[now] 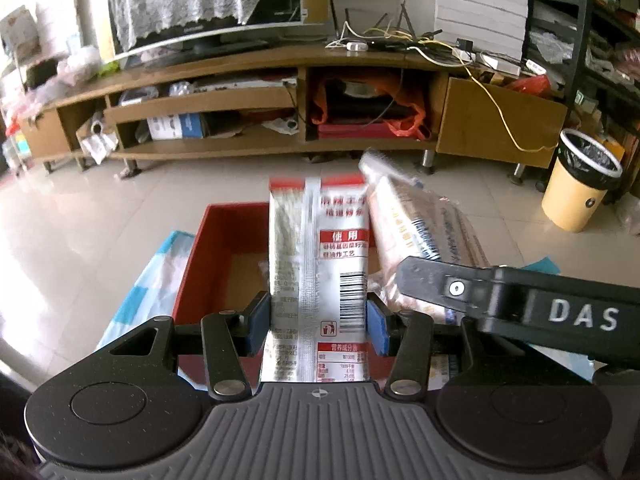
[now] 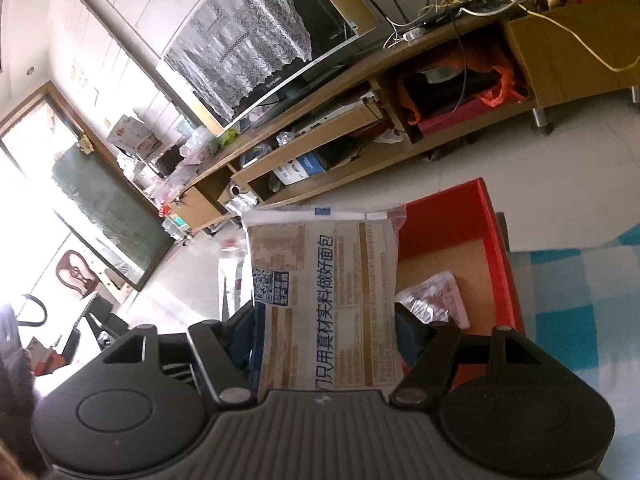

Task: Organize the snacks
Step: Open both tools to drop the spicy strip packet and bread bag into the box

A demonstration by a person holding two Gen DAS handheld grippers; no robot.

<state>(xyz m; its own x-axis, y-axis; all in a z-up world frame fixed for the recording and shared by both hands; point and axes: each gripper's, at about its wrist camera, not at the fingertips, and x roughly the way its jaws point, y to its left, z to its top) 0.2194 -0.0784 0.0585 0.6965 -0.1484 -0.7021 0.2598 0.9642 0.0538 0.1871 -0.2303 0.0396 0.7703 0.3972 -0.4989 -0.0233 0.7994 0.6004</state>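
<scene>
My left gripper [image 1: 319,322] is shut on a white and red snack packet [image 1: 320,256] with a barcode, held upright over a red box [image 1: 196,264] with a brown cardboard floor. My right gripper [image 2: 326,334] is shut on a clear bread bag [image 2: 324,280] with blue and tan print. In the left wrist view that bread bag [image 1: 424,228] hangs just right of the packet, with the right gripper's black body [image 1: 520,304] over it. The red box [image 2: 496,248] lies beyond the bag in the right wrist view, and a pink wrapped snack [image 2: 436,300] rests inside it.
The box sits on a blue and white checked cloth [image 1: 156,272] [image 2: 580,304]. Beyond it lies a tiled floor [image 1: 120,208], then a long wooden TV stand [image 1: 280,92] with a lace-covered TV. A yellow waste bin [image 1: 580,184] stands at the right.
</scene>
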